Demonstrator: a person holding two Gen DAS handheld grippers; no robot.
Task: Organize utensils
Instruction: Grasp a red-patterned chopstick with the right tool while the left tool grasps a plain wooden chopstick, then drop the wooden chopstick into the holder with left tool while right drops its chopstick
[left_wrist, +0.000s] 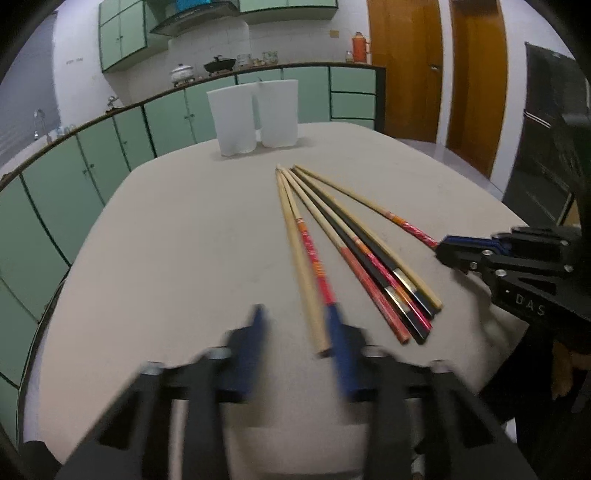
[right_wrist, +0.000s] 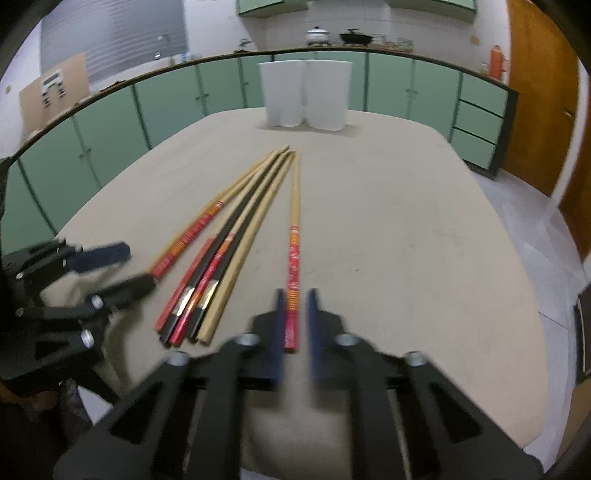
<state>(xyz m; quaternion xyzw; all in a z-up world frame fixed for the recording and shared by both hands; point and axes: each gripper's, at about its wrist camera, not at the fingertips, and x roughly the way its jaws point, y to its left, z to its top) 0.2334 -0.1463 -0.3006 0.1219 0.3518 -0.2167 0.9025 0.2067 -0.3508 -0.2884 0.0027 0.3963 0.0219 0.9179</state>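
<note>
Several chopsticks (left_wrist: 354, 251) lie fanned on the beige table (left_wrist: 184, 240), tips pointing toward two white holders (left_wrist: 255, 116). My left gripper (left_wrist: 295, 314) is open near the thick ends of a plain wooden chopstick (left_wrist: 301, 266) and a red-handled one (left_wrist: 314, 258). My right gripper (right_wrist: 297, 295) is open, its fingers on either side of the red handle of a separate chopstick (right_wrist: 294, 236). That gripper also shows in the left wrist view (left_wrist: 448, 254) at the end of the rightmost chopstick. The left gripper shows in the right wrist view (right_wrist: 125, 269) beside the bundle (right_wrist: 221, 251).
The two white holders (right_wrist: 306, 94) stand side by side at the table's far edge. Green kitchen cabinets (left_wrist: 92, 162) run behind the table. Wooden doors (left_wrist: 439, 70) are at the right.
</note>
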